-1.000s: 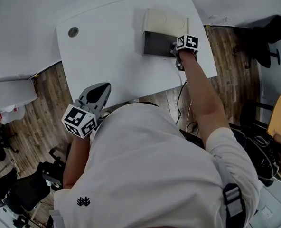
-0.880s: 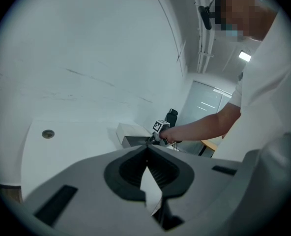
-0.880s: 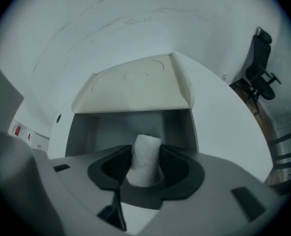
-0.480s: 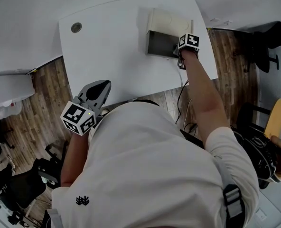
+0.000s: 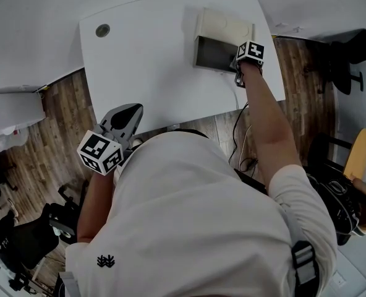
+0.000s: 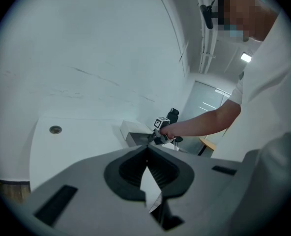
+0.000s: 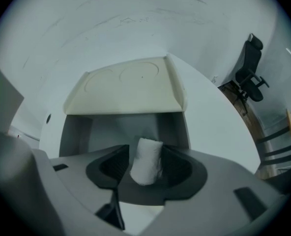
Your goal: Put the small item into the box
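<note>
Wood-plank floor (image 5: 41, 122) surrounds a white desk (image 5: 146, 60) with a rounded edge, and a round cable grommet (image 5: 102, 30) sits near its far left corner. Toward the desk's far right stands a box (image 5: 211, 55) with a dark grey interior, its cream lid (image 5: 223, 25) swung up and back.

The right tongs (image 5: 237, 62) point steeply down into the box's open mouth, the person's bare forearm reaching across the desk's right side. In the right gripper view, a small white roll-shaped item (image 7: 146, 161) stands between the jaws, over the grey inside of the box and in front of the raised lid. The jaws have just been opening and stand wide. A gap shows between the left pad and the item, so the grip is released. Whether the item rests on the box bottom cannot be told.

The left tongs (image 5: 131, 111) hang at the desk's near edge, well apart from the box, clenched tip to tip with nothing between them.

A black office chair (image 7: 251, 68) stands on the floor beyond the desk.
</note>
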Available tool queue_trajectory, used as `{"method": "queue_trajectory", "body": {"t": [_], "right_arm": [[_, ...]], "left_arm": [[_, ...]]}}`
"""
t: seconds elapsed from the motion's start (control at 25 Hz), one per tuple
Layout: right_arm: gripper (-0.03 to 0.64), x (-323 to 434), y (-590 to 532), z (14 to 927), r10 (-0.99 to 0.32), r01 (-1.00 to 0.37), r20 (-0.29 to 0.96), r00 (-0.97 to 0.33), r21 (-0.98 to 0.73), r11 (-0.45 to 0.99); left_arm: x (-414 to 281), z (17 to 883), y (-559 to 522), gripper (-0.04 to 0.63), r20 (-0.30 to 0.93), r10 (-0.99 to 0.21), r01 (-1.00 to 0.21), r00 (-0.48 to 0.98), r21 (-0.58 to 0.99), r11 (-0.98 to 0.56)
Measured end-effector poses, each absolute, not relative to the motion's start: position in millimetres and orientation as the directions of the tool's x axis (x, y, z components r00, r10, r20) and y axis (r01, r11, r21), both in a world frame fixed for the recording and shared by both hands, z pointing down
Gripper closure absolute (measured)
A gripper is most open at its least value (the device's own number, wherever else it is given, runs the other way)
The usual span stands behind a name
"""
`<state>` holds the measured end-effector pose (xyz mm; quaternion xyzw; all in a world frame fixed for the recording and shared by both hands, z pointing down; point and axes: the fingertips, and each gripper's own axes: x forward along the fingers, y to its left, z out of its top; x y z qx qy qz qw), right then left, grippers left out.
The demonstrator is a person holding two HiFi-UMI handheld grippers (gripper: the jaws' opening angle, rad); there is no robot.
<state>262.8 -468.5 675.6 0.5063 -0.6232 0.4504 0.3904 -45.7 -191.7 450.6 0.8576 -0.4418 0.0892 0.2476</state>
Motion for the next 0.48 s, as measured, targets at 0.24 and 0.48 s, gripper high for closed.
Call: {"method": "queue_trajectory", "body": {"t": [0.24,0.48], "right_arm": [[0.399,261,-465,654,-0.338,-0.983,0.923,-0.181,-0.164,0.076],[0.4,261,-454,621,-0.44,-0.985,0.881,-0.172,-0.151,0.083]], "left_arm": [[-53,444,-182,0.589,0.36,-0.7,-0.785,0.616,0.344,-0.514],[-65,444,-170,0.588,0.352,-0.674,-0.76,0.65,0.335,-0.557]]}}
